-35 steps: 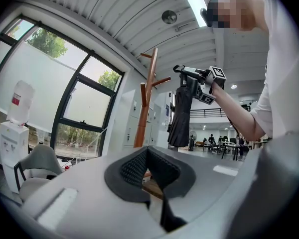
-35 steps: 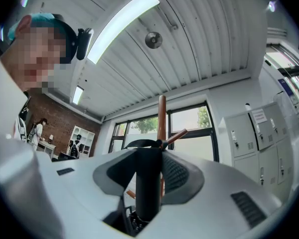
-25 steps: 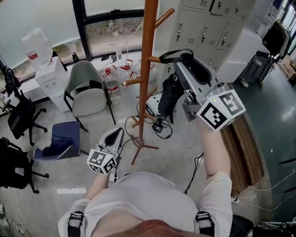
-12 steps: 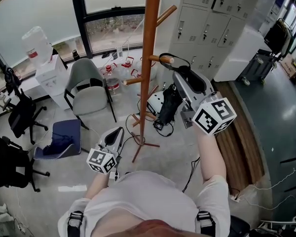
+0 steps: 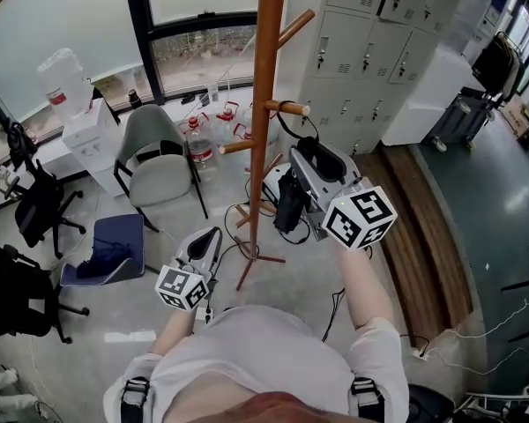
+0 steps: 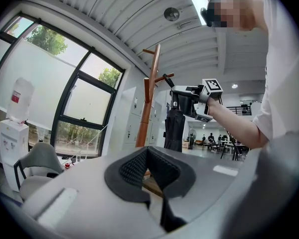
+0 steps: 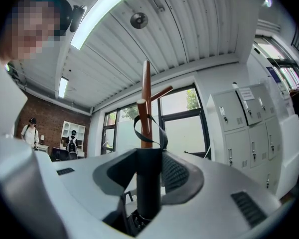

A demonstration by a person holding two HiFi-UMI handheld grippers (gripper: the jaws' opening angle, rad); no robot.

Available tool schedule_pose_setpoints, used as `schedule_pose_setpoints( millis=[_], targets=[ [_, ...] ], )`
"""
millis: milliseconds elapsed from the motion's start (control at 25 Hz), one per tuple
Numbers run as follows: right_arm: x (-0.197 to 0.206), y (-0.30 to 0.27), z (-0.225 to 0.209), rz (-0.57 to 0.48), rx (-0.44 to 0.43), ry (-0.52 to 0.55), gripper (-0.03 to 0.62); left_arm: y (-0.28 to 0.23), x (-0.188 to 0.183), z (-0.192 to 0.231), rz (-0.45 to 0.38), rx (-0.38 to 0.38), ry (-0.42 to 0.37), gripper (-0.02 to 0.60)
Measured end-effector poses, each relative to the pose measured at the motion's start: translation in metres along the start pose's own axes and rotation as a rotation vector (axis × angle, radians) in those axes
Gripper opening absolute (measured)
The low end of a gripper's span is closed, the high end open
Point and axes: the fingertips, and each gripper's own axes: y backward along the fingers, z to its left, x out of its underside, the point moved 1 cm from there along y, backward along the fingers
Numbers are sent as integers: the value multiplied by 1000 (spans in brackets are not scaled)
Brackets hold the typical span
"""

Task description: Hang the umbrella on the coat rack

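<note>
A tall wooden coat rack (image 5: 266, 104) stands in front of me, with a side peg (image 5: 288, 107) pointing right. My right gripper (image 5: 310, 161) is shut on the handle of a black folded umbrella (image 5: 291, 203), which hangs down below it. The umbrella's strap loop (image 5: 291, 129) runs up to that peg; in the right gripper view the strap (image 7: 149, 126) circles the peg above the handle (image 7: 148, 183). My left gripper (image 5: 204, 241) stays low near my body, shut and empty, its jaws together (image 6: 147, 151). In the left gripper view the umbrella (image 6: 174, 128) hangs beside the rack (image 6: 149, 103).
A grey chair (image 5: 154, 161) and a blue seat (image 5: 115, 241) stand left of the rack. A water dispenser (image 5: 88, 122) sits by the window. Grey lockers (image 5: 370, 33) line the back right. Cables and a white helmet (image 5: 278, 183) lie near the rack's base.
My right gripper has come down and toward the rack with the umbrella, and the strap loop now hangs at the peg. The left gripper has stayed still.
</note>
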Motion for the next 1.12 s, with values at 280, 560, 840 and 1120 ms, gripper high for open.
schedule_pose_setpoints(
  millis=[280,560,840,1120],
  targets=[
    [24,-8,5,45,16,28,150,2,4,3,4,-9,5,9],
    [41,-17,11,67,27,64,150,1,2,3,3,-11,5,9],
    [47,-23,20,65,27,97,152,2,2,4,-1,-12,5,9],
    [51,-32,26,33,57,132,152,1,1,3,-4,-9,5,9]
  ],
)
